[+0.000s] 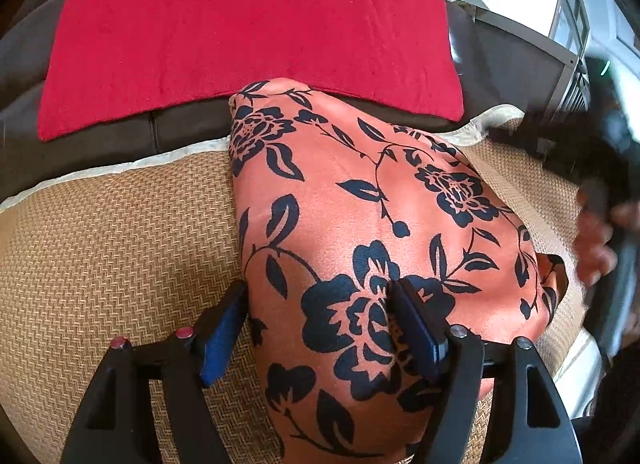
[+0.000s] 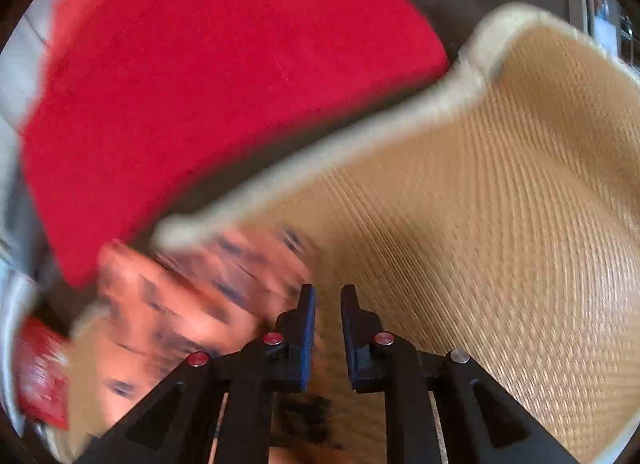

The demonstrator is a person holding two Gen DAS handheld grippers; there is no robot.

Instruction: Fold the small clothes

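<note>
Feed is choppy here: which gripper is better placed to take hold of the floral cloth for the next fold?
Left, probably. The left gripper is open, its jaws straddling the edge of the floral cloth on the woven mat. The right gripper is over bare mat beside the cloth, its view motion-blurred.

Open woven mat (image 1: pixel 120 232) left of the floral garment (image 1: pixel 360 223), up to the mat's cream-trimmed far edge. Dark seat strip (image 1: pixel 120 135) beyond that edge bare, then blocked by the red cloth (image 1: pixel 248 31) across the far side. At the mat's right edge, passage narrowed by the blurred right gripper (image 1: pixel 608 167). In the right wrist view, broad free mat (image 2: pixel 500 223) ahead and to the right of the right gripper (image 2: pixel 328 296); garment (image 2: pixel 180 312) and red cloth (image 2: pixel 200 83) obstructing on the left.
</note>
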